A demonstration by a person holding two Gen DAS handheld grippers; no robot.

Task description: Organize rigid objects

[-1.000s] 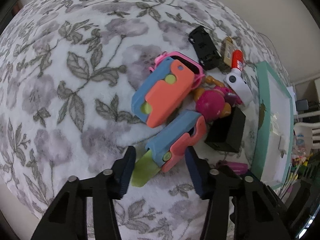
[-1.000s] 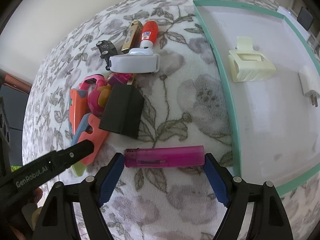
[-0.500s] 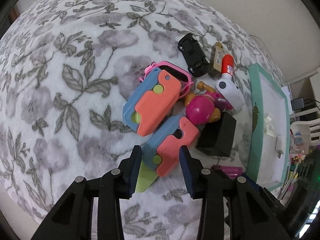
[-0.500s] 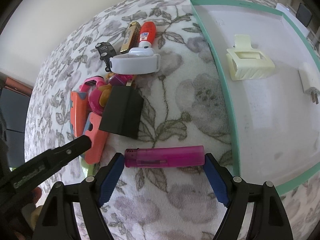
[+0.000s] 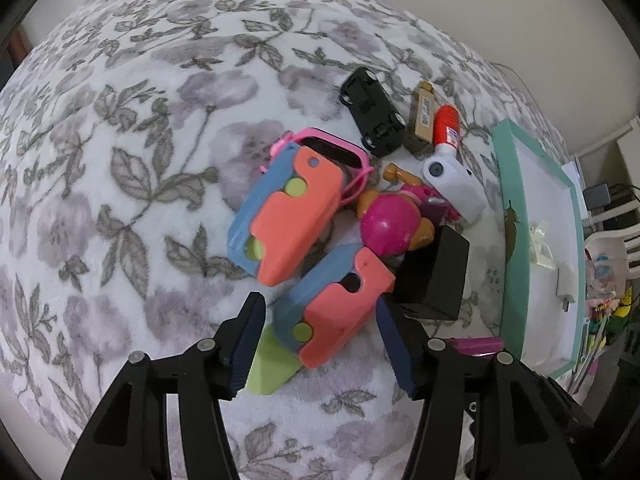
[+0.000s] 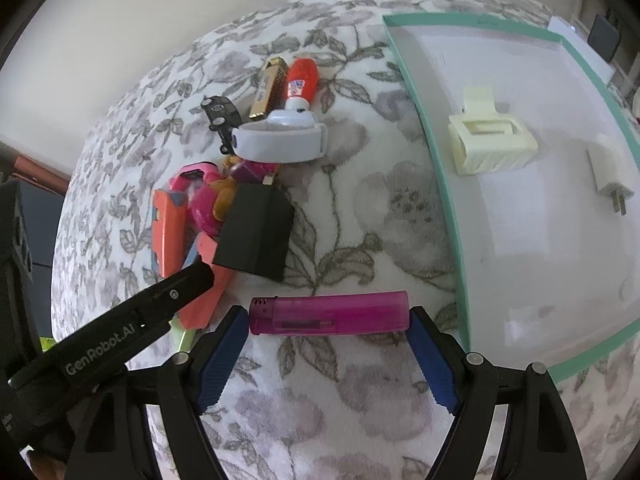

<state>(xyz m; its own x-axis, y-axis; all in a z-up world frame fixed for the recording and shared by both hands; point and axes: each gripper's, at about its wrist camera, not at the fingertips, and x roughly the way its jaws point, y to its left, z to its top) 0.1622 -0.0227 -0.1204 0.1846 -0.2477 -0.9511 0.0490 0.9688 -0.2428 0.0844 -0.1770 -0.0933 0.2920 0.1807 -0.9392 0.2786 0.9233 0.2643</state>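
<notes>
A small blue and coral toy knife (image 5: 336,304) with a green blade lies on the floral blanket between the fingers of my left gripper (image 5: 320,300). The jaws are opening and a gap shows at the left pad (image 5: 248,336). One left finger (image 6: 140,320) reaches into the right wrist view. My right gripper (image 6: 328,310) points down and holds a magenta lighter (image 6: 328,314) lengthwise, one pad against each end. A teal-rimmed white tray (image 6: 424,120) lies to the right, holding a cream hair clip (image 6: 492,148) and a white plug (image 6: 608,176).
Close behind the toy knife crowd a larger blue and coral toy (image 5: 288,208), a magenta figure (image 5: 388,224), a black box (image 5: 436,276), a pink toy phone (image 5: 336,152), a black toy car (image 5: 372,112), a red tube (image 5: 446,128) and a white device (image 5: 456,184).
The left jaws narrowed around the toy knife, then spread wider again. The right gripper and the lighter have kept still.
</notes>
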